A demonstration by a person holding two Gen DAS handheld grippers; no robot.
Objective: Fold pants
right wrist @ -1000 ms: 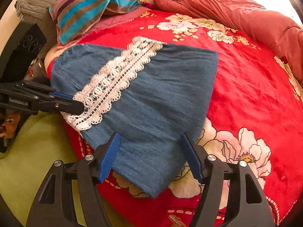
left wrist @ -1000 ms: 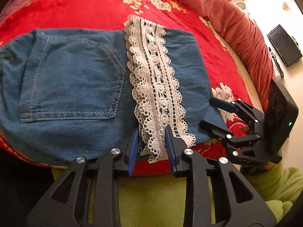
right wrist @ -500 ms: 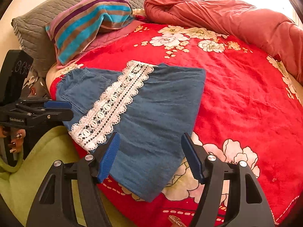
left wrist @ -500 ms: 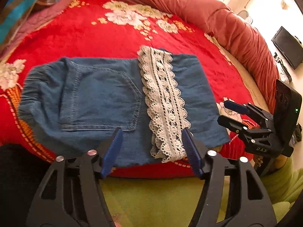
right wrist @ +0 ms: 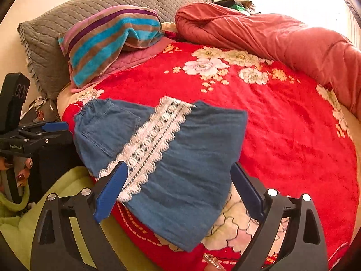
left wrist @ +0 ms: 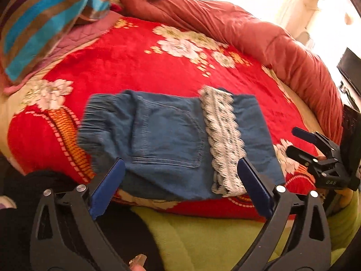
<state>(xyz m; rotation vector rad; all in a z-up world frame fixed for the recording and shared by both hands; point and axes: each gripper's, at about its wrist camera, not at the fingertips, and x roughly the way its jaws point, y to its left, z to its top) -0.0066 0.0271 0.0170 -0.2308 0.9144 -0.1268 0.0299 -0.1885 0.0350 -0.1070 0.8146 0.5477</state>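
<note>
The blue denim pants (left wrist: 167, 140) lie folded flat on the red floral blanket (left wrist: 140, 67), back pocket up, with a white lace hem strip (left wrist: 223, 140) across them. They also show in the right wrist view (right wrist: 185, 158), with the lace (right wrist: 153, 142) running diagonally. My left gripper (left wrist: 180, 185) is open and empty, held back at the near edge of the pants. My right gripper (right wrist: 178, 192) is open and empty, above the near edge of the fold. Each gripper shows in the other's view, the right one (left wrist: 300, 142) and the left one (right wrist: 54, 128).
A rolled rust-red quilt (right wrist: 270, 33) lies along the far side of the bed. A striped towel (right wrist: 108, 38) and grey pillows (right wrist: 67, 20) sit at the head. A green cushion (left wrist: 214, 237) lies below the bed edge. A dark screen (left wrist: 349, 67) stands at right.
My left gripper let go of the lace hem, opened wide and pulled back. My right gripper also drew back from the pants, staying open. The pants lie still.
</note>
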